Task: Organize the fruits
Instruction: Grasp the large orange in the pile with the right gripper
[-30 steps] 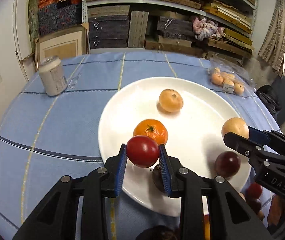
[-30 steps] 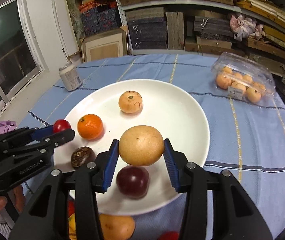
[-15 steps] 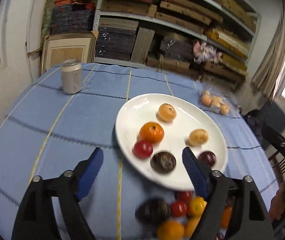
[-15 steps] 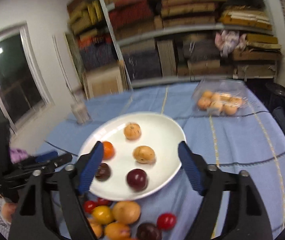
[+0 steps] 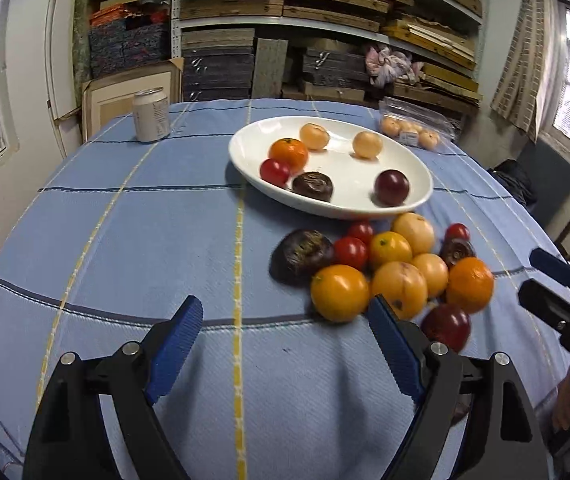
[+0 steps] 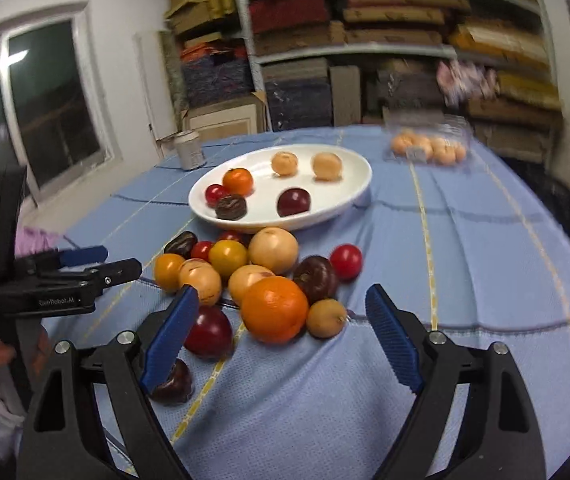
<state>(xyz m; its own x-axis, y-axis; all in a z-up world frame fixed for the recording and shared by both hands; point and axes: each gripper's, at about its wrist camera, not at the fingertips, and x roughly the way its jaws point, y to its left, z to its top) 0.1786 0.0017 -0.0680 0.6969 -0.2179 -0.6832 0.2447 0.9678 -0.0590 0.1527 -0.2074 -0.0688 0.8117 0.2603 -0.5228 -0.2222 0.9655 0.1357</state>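
Blue pads on the left gripper (image 5: 285,344) and right gripper (image 6: 283,332) have just spread wide and hold nothing. Just past them, loose fruit (image 6: 273,308) sits piled on the cloth (image 5: 145,240). Farther back, the plate (image 5: 417,168) holds six fruits.

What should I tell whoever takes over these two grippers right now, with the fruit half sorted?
Left gripper: open, empty, jaws just opened.
Right gripper: open, empty, jaws just opened; the big orange sits on the cloth between its fingers, unpressed.
Done: six fruits lie on the white plate, including the red tomato and the tan round fruit.
Left: the loose pile on the blue tablecloth, just in front of the plate.
Also there: a can and a clear fruit pack behind the plate.
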